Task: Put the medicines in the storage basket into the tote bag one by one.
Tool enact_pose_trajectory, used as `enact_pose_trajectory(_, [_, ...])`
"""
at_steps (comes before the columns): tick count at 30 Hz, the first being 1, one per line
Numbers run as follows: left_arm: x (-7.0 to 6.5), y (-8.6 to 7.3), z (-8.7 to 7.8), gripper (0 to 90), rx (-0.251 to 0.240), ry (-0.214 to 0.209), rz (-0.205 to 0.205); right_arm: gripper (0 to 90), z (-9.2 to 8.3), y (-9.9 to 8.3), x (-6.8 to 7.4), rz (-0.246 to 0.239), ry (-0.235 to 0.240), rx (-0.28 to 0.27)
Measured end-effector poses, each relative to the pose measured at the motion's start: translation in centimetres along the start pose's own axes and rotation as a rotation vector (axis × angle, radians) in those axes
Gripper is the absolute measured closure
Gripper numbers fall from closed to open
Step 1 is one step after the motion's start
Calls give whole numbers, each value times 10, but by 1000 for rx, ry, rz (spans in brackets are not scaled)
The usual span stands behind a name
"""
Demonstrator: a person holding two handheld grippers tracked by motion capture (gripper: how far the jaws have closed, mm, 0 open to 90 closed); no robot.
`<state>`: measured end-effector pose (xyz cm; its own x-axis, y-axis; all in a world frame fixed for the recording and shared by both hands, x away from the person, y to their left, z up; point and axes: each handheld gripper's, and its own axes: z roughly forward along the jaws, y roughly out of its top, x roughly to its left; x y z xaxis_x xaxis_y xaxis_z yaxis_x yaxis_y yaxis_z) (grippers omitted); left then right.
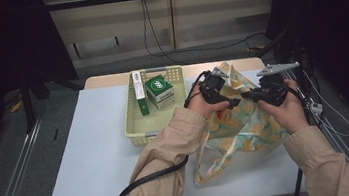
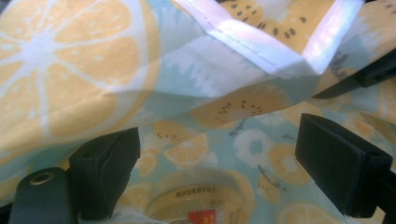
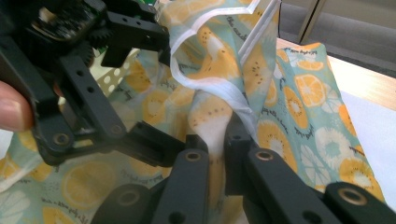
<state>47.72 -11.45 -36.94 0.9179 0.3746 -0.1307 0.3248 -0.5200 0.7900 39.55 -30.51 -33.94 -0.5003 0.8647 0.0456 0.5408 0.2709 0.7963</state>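
Pale-green fabric tote bag with orange-slice print [image 1: 236, 120] lying just right of cream plastic basket [image 1: 136, 128]. Right gripper [image 3: 217, 140] pinching bag's white hem, lifting mouth open; left gripper [image 2: 217, 163] spread wide, unloaded, poised over opening.

round item [image 2: 194, 205] inside bag [image 2: 84, 70], bottom edge cuts it

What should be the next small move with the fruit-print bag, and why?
Probably the left hand-held gripper should move out of the fruit-print bag toward the basket for the green box. The right hand-held gripper is clamped on the bag's rim, the left jaws stand open, holding nothing, and a round item already lies inside.
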Motion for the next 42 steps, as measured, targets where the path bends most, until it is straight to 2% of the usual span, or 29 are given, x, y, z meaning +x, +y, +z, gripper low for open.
enact_pose_trajectory(5, [0,-5,-22,142,5,-7,2,887,3,-6,2,0,-2,15])
enact_pose_trajectory(8, [1,-10,-35,140,20,-5,20,888,5,-7,5,-5,0,20])
enact_pose_trajectory(13, [4,-19,-53,135,13,-13,1,887,9,-8,8,-14,-4,33])
enact_pose_trajectory(20, [6,-24,-73,134,-1,-21,1,888,14,-10,13,-21,6,43])
enact_pose_trajectory(30, [15,-27,-98,122,5,15,12,887,14,-10,15,-25,8,46])
enact_pose_trajectory(42, [35,-43,-116,113,10,63,-21,887,16,-14,14,-23,11,44])
